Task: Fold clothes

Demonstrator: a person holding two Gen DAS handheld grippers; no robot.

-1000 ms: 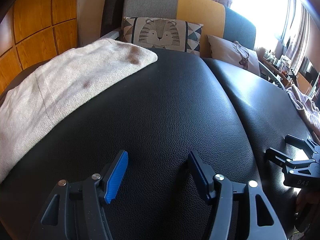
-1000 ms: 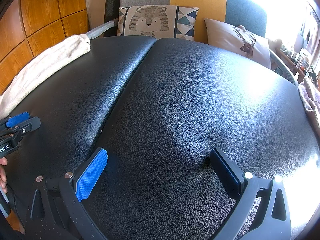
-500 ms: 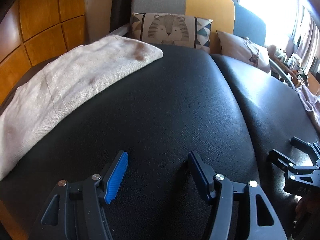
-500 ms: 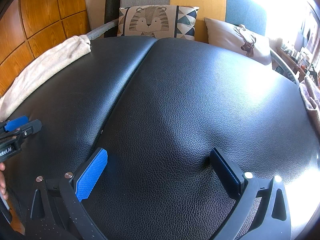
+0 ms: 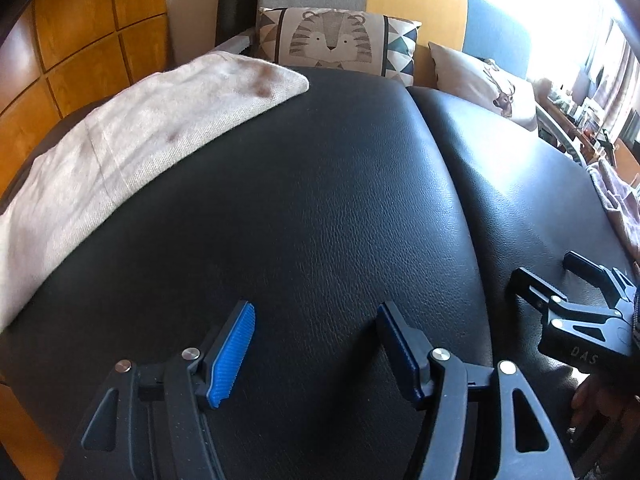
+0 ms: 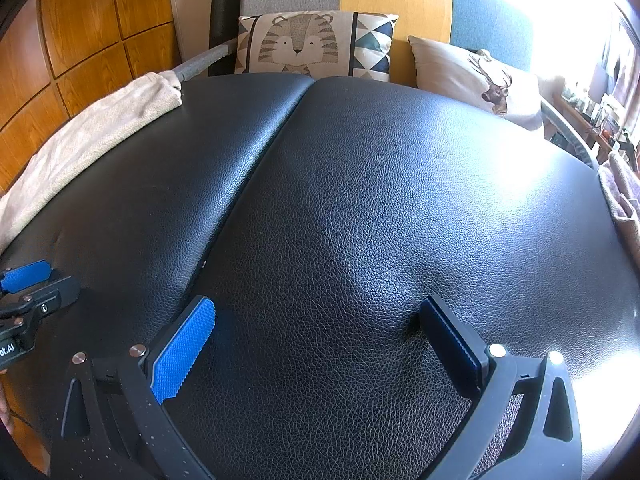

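Observation:
A beige knit garment [image 5: 132, 148] lies flat along the left side of the black leather surface [image 5: 340, 208]; it also shows in the right wrist view as a beige strip [image 6: 92, 144] at the left edge. My left gripper [image 5: 316, 312] hovers open over bare leather, right of the garment and not touching it. My right gripper [image 6: 320, 316] is open too, with nothing between its fingers, over the right cushion [image 6: 400, 200]. A pinkish garment [image 5: 616, 200] lies at the far right edge.
A tiger cushion [image 6: 312, 46] and a deer cushion [image 6: 476, 80] lean against the grey, yellow and blue backrest [image 6: 396, 0]. Wooden panels [image 5: 80, 48] line the left wall. A seam [image 6: 256, 184] divides the two leather cushions. Cluttered furniture stands by the bright window at right.
The left gripper's view has shifted a little, so the beige garment sits further left and lower in frame. The right gripper has barely moved. Both stayed open.

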